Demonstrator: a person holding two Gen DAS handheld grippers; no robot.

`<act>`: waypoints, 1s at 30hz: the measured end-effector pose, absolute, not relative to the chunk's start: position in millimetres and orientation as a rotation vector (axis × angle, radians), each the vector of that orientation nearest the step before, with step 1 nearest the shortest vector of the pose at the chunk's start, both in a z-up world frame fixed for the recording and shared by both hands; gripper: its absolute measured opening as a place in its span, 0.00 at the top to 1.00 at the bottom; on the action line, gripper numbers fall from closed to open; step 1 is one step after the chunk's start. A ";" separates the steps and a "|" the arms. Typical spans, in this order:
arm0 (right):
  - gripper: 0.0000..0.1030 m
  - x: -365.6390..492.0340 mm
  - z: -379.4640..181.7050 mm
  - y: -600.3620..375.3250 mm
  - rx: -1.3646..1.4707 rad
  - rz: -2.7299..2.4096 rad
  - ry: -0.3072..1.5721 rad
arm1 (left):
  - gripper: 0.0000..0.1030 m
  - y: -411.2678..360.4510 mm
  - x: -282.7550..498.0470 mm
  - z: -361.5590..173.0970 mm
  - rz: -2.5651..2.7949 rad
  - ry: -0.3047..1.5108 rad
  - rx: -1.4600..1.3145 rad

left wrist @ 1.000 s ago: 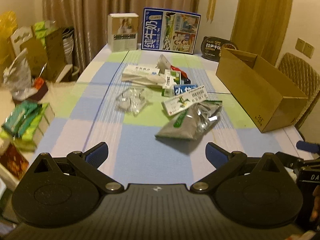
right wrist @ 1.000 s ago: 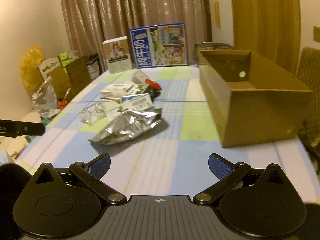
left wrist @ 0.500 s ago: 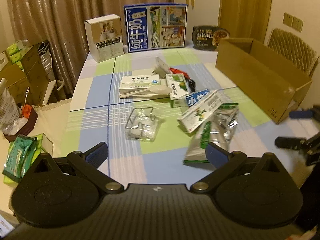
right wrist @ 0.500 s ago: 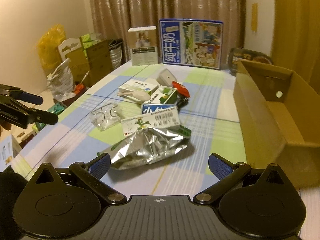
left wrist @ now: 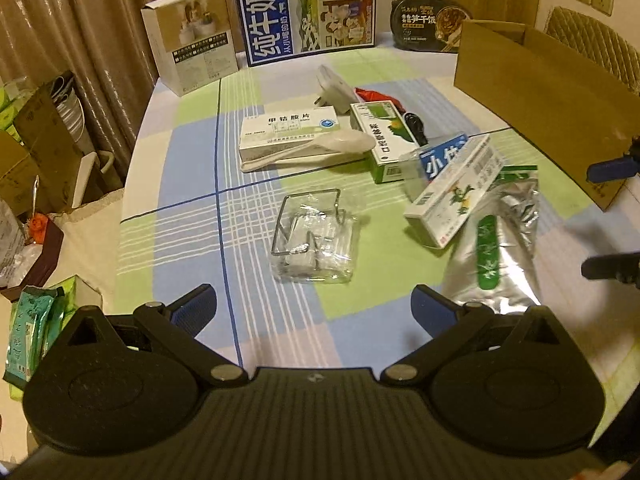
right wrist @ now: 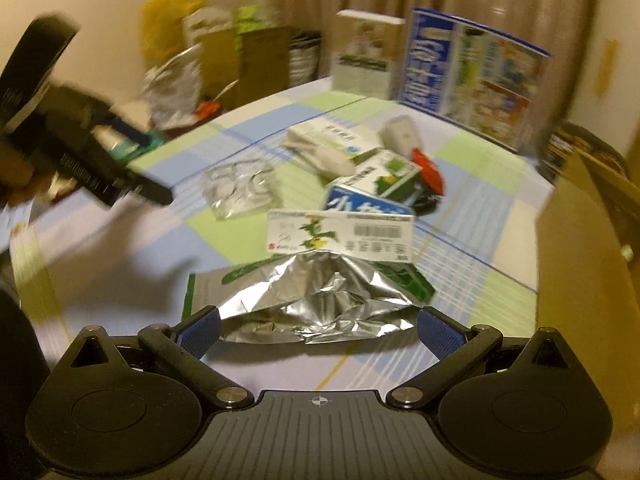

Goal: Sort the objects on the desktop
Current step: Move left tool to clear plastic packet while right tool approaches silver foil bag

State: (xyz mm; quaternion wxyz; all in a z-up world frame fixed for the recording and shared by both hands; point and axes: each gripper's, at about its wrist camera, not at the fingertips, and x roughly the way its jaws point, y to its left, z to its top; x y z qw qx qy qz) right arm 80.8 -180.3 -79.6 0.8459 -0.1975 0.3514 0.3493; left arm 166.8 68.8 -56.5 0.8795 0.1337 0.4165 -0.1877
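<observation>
Since the earlier frame: both grippers have come lower and nearer the pile; in the right wrist view the foil bag (right wrist: 316, 300) now fills the lower centre, up from mid-frame.

Right gripper (right wrist: 318, 330): jaws released, nothing between them; foil bag lies on the desk (right wrist: 120, 264) just ahead of the tips, spanning the gap, touching or not cannot be told.

Left gripper (left wrist: 312, 308): jaws released, empty; clear packet (left wrist: 314, 240) lies ahead at frame centre, apart from the tips; foil bag (left wrist: 494, 256) just beyond the right tip.

Pile, left wrist view: barcoded box (left wrist: 454, 196) resting on the foil bag's upper end; blue box (left wrist: 442, 158) behind it; green box (left wrist: 382, 140); white box (left wrist: 288, 130) with spoon (left wrist: 316, 148) across its front.

Carton (left wrist: 544, 92): upper right, open.
</observation>
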 end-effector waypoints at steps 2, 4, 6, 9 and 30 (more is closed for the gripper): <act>0.02 81.0 -82.5 -170.8 -0.531 0.801 0.719 | 0.01 70.0 171.8 -60.7 -0.399 0.869 0.269; 0.02 79.4 -85.8 -159.9 -0.698 0.880 0.673 | 0.01 71.1 174.0 -63.7 -0.412 0.864 0.267; 0.02 74.9 -89.3 -152.1 -0.878 0.950 0.611 | 0.01 70.3 175.5 -67.1 -0.429 0.861 0.275; 0.02 73.5 -96.7 -146.6 -1.126 1.059 0.516 | 0.01 68.5 179.7 -72.6 -0.456 0.868 0.311; 0.22 118.1 -159.6 -124.0 -1.658 1.461 0.471 | 0.04 28.7 233.2 -88.2 -0.755 0.896 0.707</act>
